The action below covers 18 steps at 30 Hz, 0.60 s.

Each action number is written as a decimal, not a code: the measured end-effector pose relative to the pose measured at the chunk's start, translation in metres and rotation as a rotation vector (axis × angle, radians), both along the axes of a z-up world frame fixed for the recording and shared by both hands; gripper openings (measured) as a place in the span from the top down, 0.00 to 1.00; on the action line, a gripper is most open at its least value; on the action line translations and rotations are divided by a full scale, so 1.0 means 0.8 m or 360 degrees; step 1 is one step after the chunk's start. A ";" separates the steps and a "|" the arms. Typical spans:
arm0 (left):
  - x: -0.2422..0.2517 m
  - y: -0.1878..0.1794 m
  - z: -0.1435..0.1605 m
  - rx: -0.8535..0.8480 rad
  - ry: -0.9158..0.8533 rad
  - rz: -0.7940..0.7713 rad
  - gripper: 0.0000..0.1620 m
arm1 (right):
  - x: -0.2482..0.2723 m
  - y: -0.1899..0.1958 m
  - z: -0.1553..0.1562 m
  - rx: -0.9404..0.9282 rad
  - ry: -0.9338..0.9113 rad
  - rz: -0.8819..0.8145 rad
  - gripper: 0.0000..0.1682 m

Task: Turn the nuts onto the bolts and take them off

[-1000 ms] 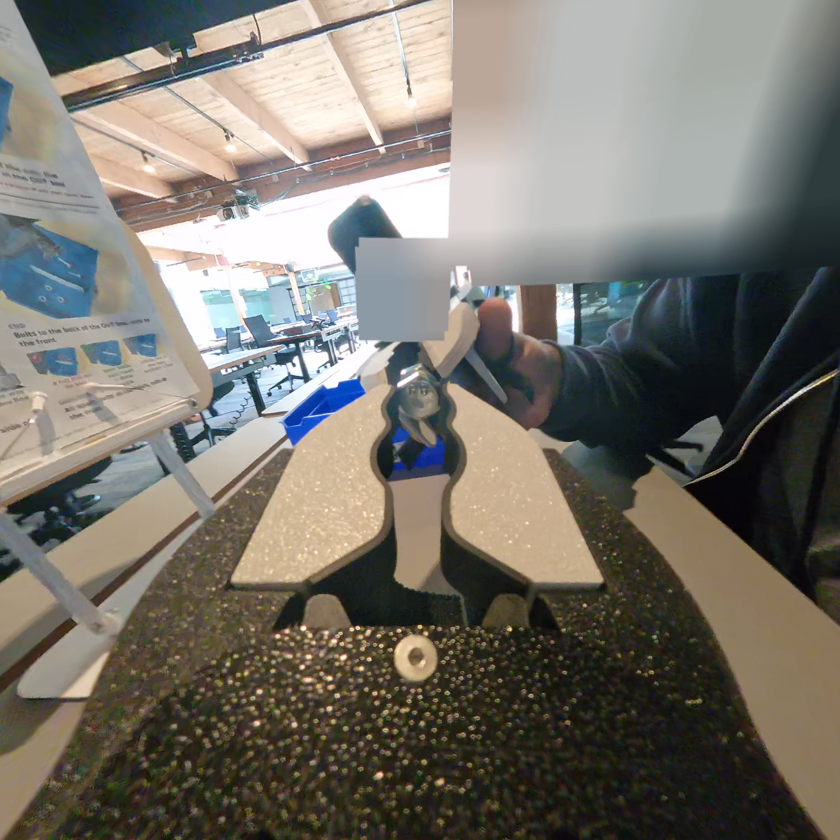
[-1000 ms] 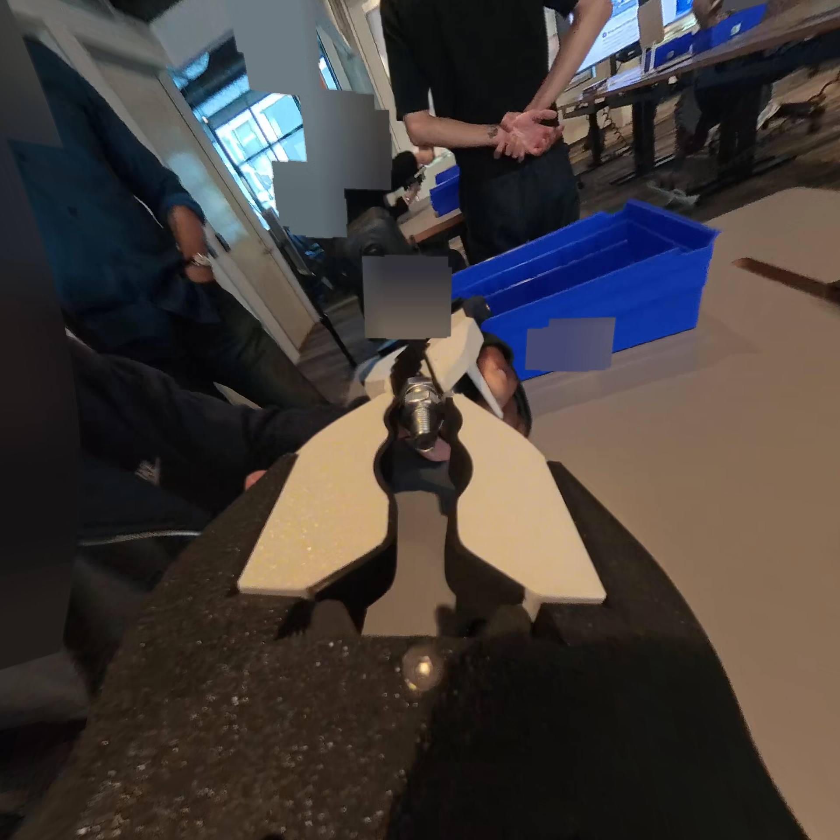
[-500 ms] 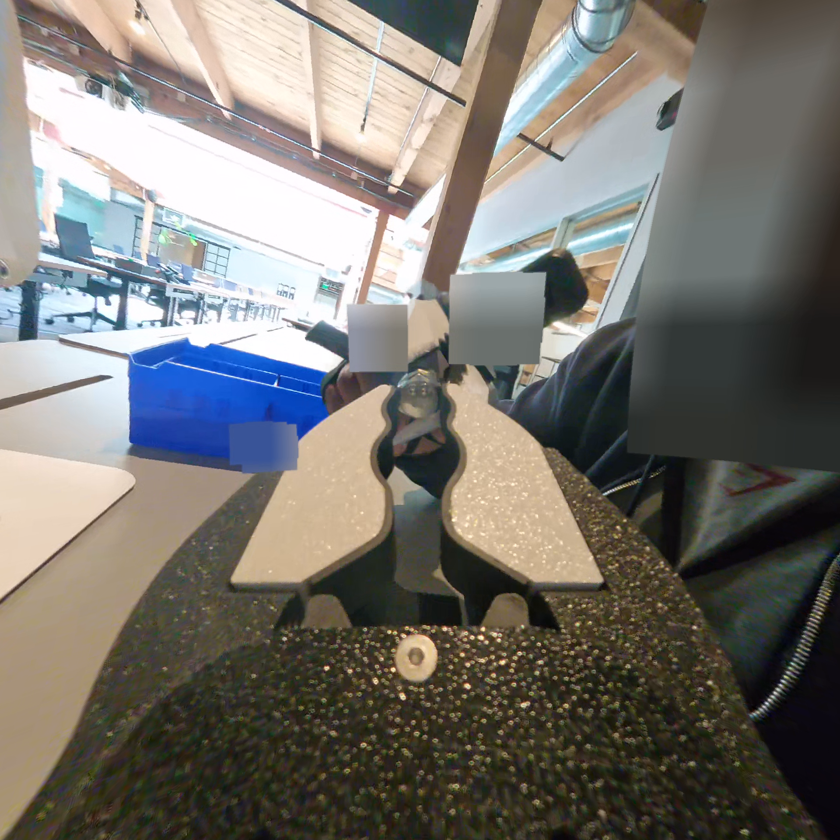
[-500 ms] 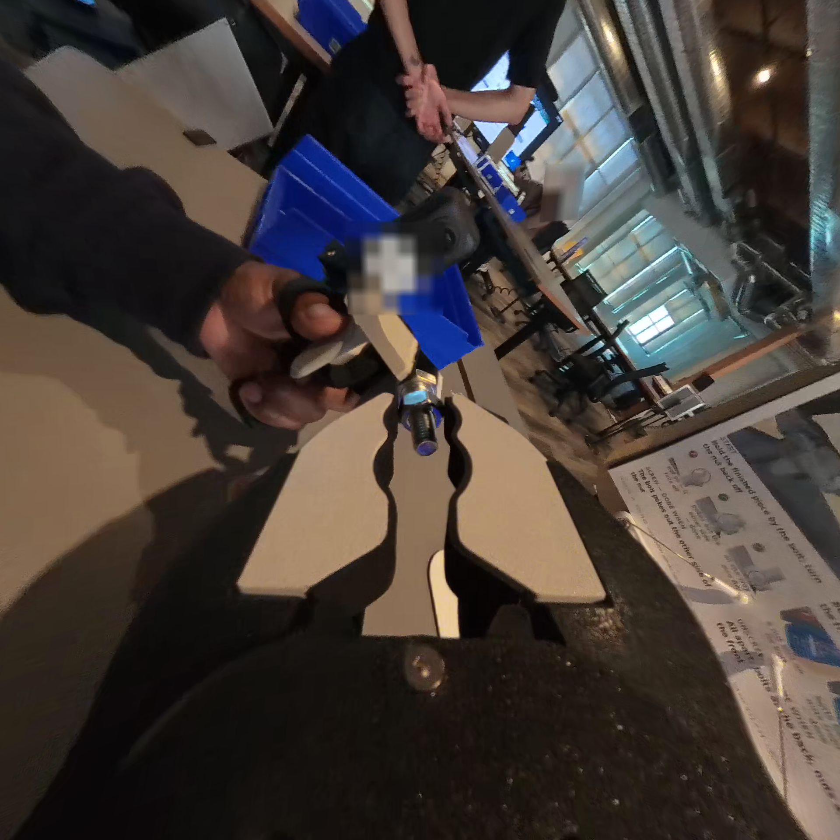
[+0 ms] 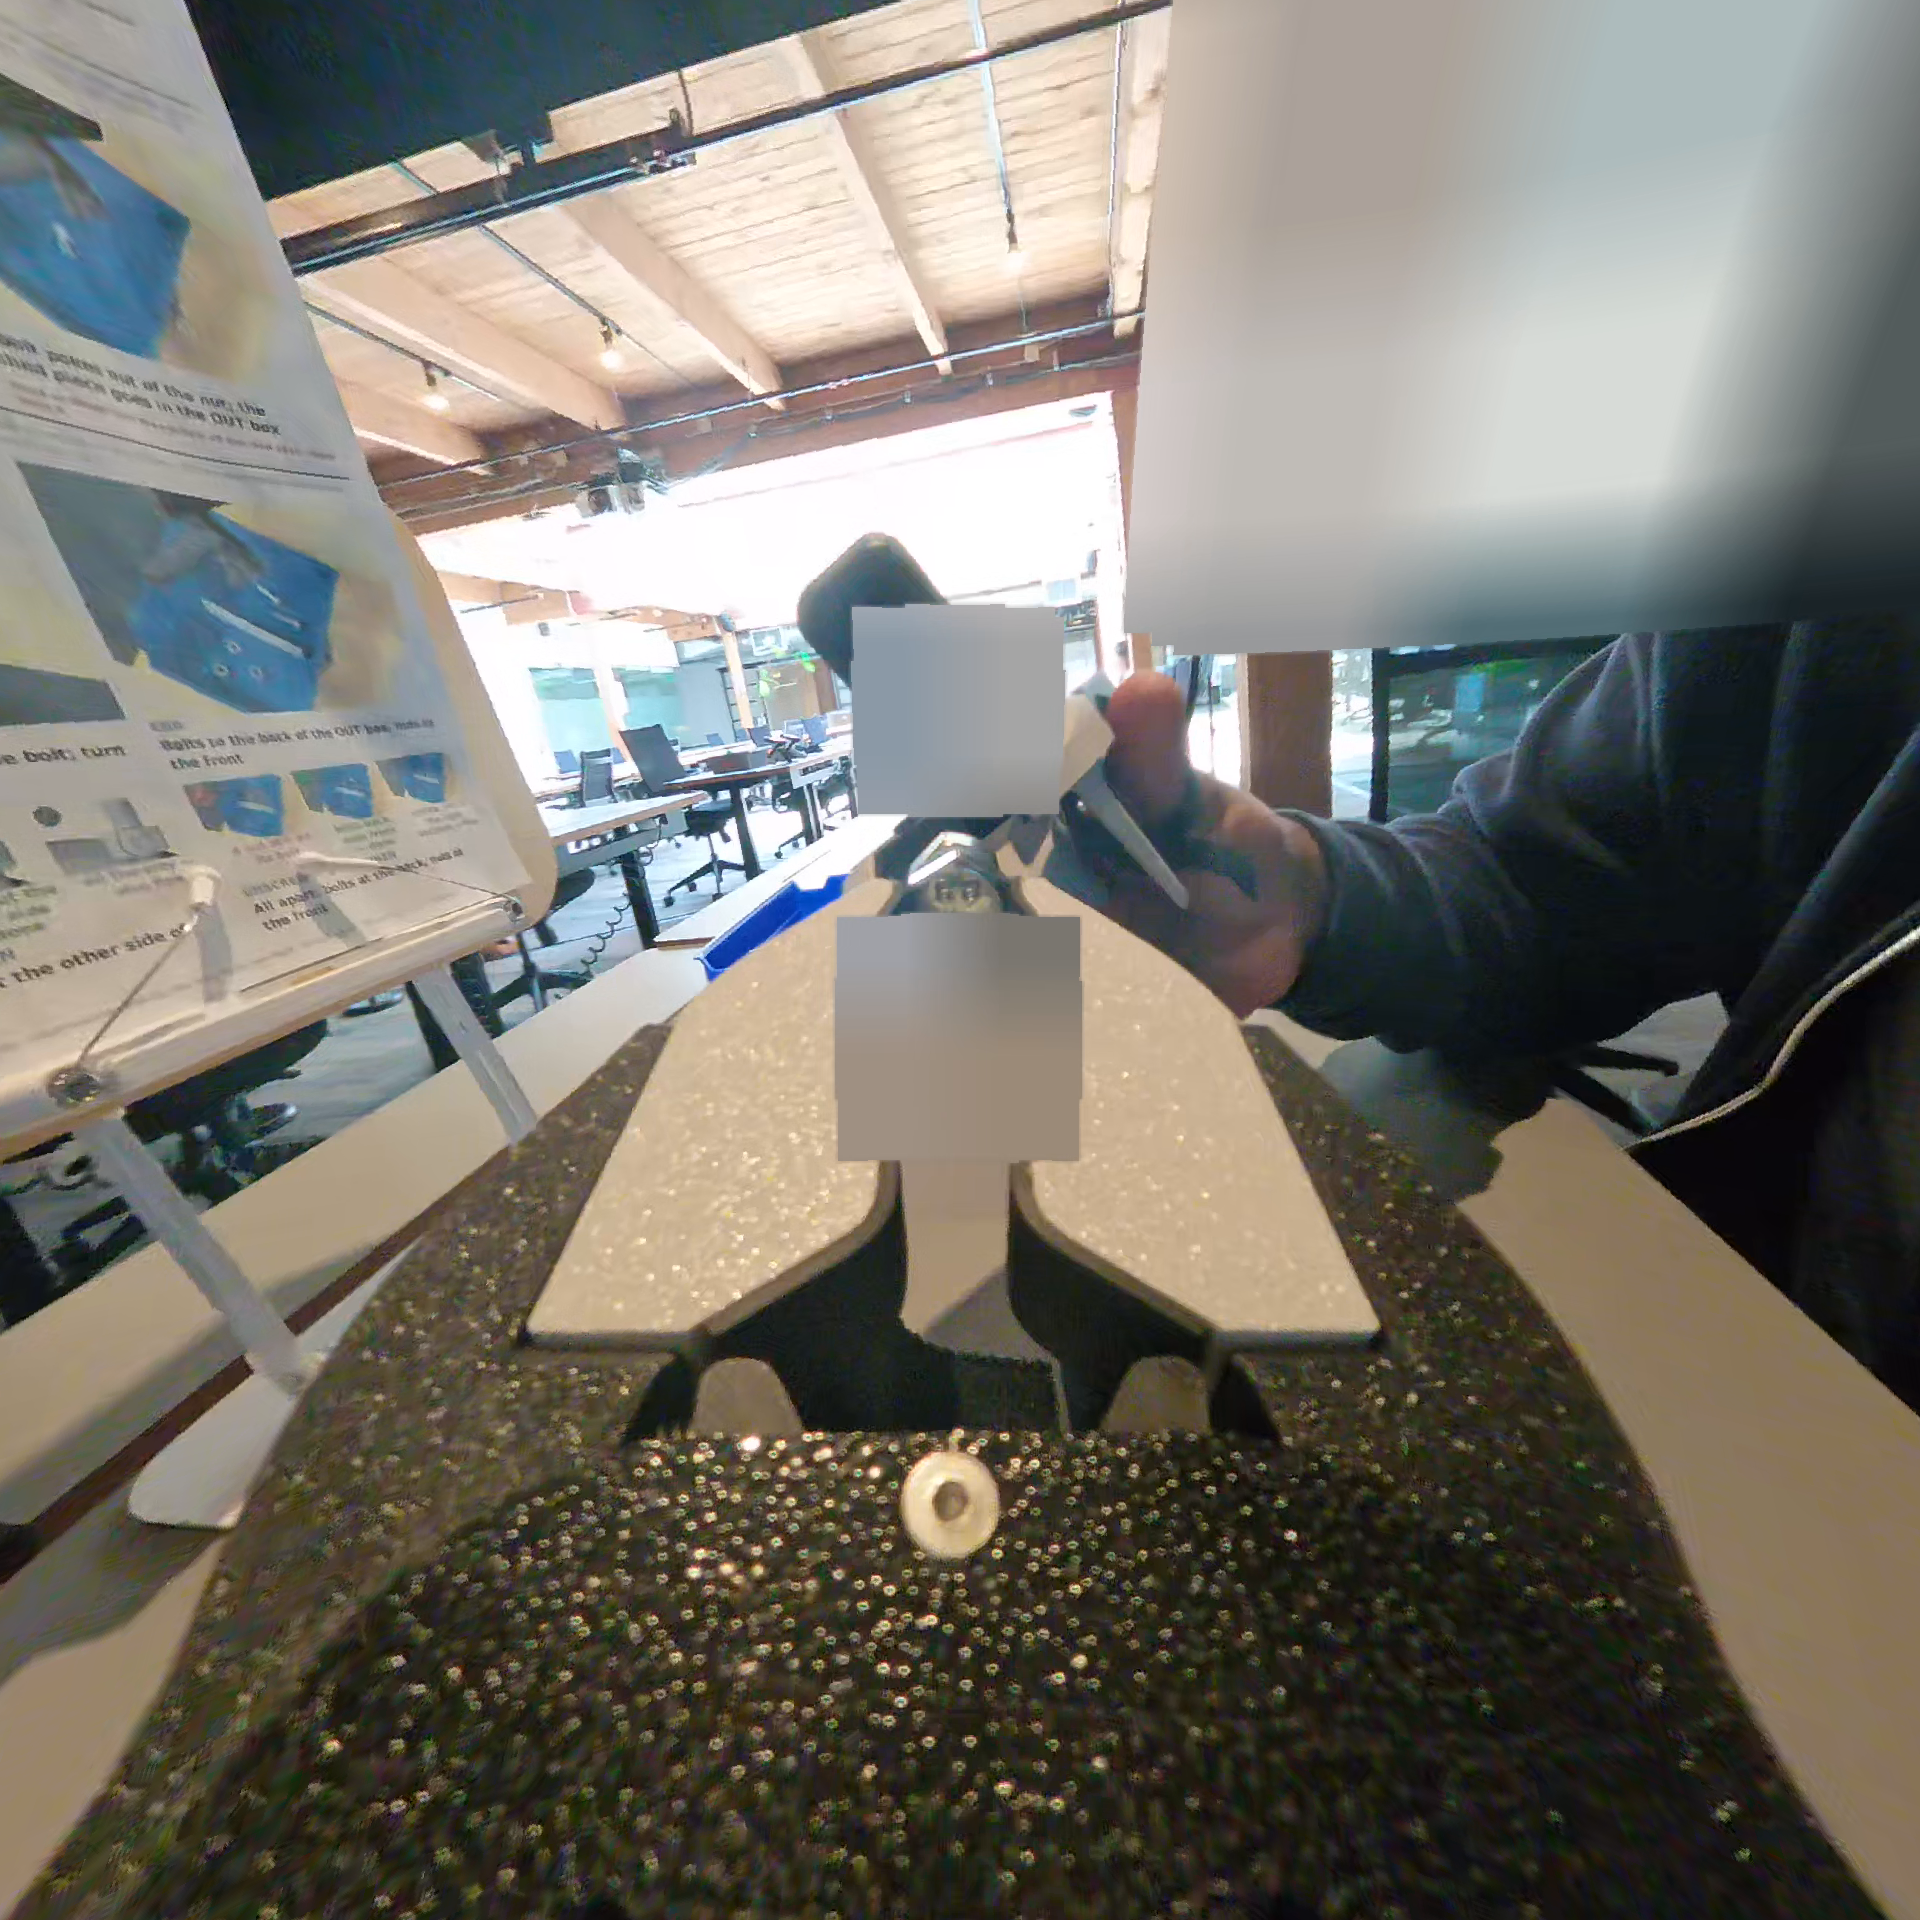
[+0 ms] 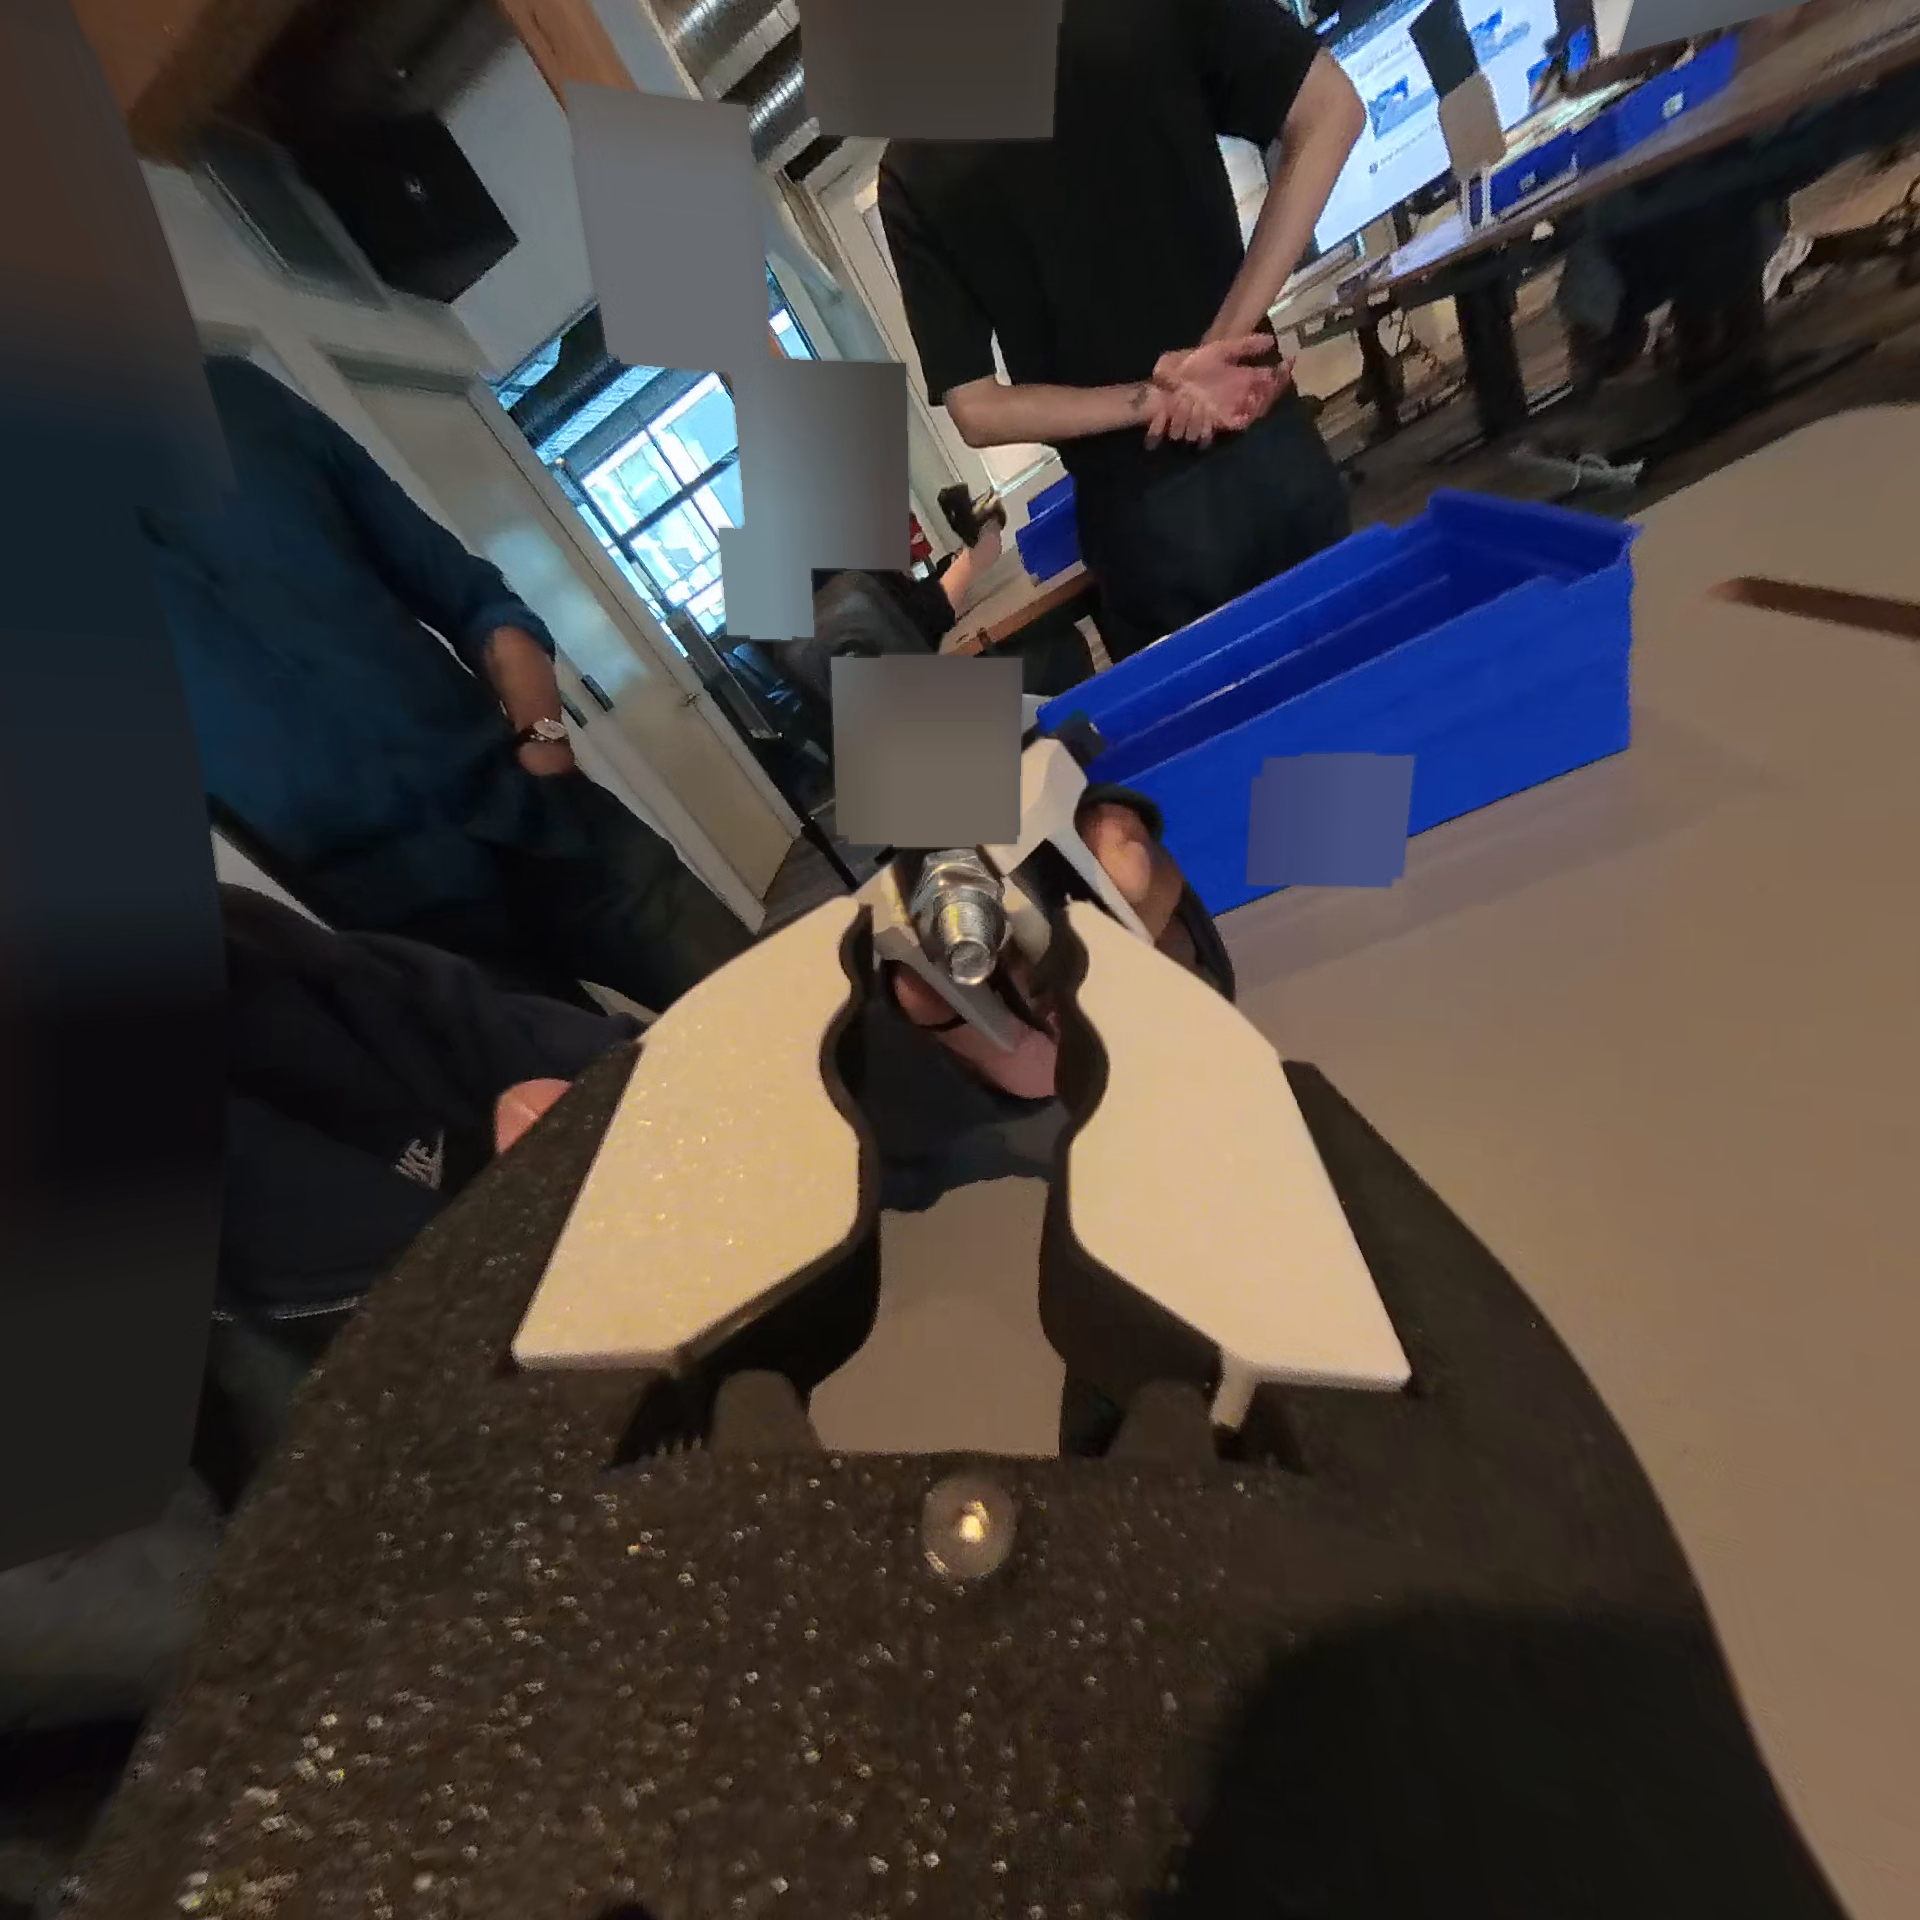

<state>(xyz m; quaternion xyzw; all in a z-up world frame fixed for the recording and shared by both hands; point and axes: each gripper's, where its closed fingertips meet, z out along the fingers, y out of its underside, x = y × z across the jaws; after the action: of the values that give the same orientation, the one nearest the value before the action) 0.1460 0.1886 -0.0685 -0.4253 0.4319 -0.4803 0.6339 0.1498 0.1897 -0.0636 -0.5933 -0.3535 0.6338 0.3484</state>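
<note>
Right tool (image 6: 961,914) reopened around threaded bolt (image 6: 964,930)

Blown-out daylight behind, dim foreground shadows, wide-angle edge bending, slight motion blur

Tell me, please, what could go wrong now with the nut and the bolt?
1. The bolt hangs in the air, held only by the left tongs; it could slip and fall.
2. The right tongs seem open around the thread, so closing might miss the nut.
</note>
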 end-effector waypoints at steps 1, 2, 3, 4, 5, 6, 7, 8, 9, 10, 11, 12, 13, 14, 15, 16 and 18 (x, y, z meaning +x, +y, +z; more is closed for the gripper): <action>0.001 0.000 -0.001 0.0020 0.0018 0.0012 0.90 | -0.001 -0.001 -0.002 -0.0024 -0.0007 0.0006 0.82; 0.002 -0.002 -0.002 0.0037 0.0034 0.0015 0.90 | -0.002 -0.002 -0.003 -0.0051 -0.0010 0.0016 0.82; 0.004 -0.003 -0.003 0.0051 0.0046 0.0016 0.90 | -0.003 -0.003 -0.004 -0.0076 -0.0007 0.0027 0.82; 0.005 -0.004 -0.003 0.0064 0.0053 0.0016 0.90 | -0.003 -0.003 -0.004 -0.0095 -0.0001 0.0035 0.83; 0.006 -0.005 -0.003 0.0072 0.0057 0.0014 0.90 | -0.003 -0.004 -0.005 -0.0107 0.0000 0.0041 0.85; 0.006 -0.006 -0.004 0.0077 0.0062 0.0010 0.90 | -0.003 -0.005 -0.005 -0.0112 0.0002 0.0050 0.88; 0.006 -0.006 -0.004 0.0078 0.0065 0.0013 0.90 | -0.003 -0.006 -0.004 -0.0111 0.0004 0.0057 0.89; 0.006 -0.006 -0.004 0.0076 0.0063 0.0010 0.90 | -0.003 -0.006 -0.004 -0.0095 -0.0002 0.0053 0.89; 0.006 -0.006 -0.004 0.0068 0.0063 0.0001 0.90 | -0.003 -0.006 -0.005 -0.0059 -0.0017 0.0044 0.89; 0.007 -0.006 -0.005 0.0054 0.0062 -0.0007 0.90 | -0.003 -0.006 -0.005 -0.0006 -0.0039 0.0029 0.89; 0.007 -0.005 -0.006 0.0031 0.0063 -0.0014 0.90 | -0.003 -0.005 -0.005 0.0061 -0.0067 0.0009 0.89; 0.008 -0.004 -0.007 0.0001 0.0058 -0.0031 0.90 | -0.002 -0.005 -0.006 0.0142 -0.0099 -0.0012 0.89; 0.008 -0.004 -0.007 -0.0032 0.0043 -0.0056 0.90 | -0.002 -0.004 -0.006 0.0242 -0.0136 -0.0033 0.89; 0.008 -0.004 -0.007 -0.0070 0.0026 -0.0085 0.90 | -0.002 -0.004 -0.006 0.0360 -0.0177 -0.0060 0.89; 0.009 -0.003 -0.008 -0.0123 0.0010 -0.0124 0.90 | -0.002 -0.004 -0.007 0.0488 -0.0224 -0.0089 0.89; 0.009 -0.003 -0.008 -0.0187 -0.0008 -0.0175 0.90 | -0.001 -0.004 -0.007 0.0622 -0.0273 -0.0117 0.89; 0.009 -0.003 -0.009 -0.0317 -0.0049 -0.0285 0.90 | -0.002 -0.004 -0.010 0.0901 -0.0372 -0.0167 0.89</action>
<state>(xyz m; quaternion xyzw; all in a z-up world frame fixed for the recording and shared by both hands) 0.1530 0.1861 -0.0758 -0.4384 0.4085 -0.5820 0.5497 0.1484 0.1862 -0.0716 -0.5589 -0.5226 0.4187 0.4890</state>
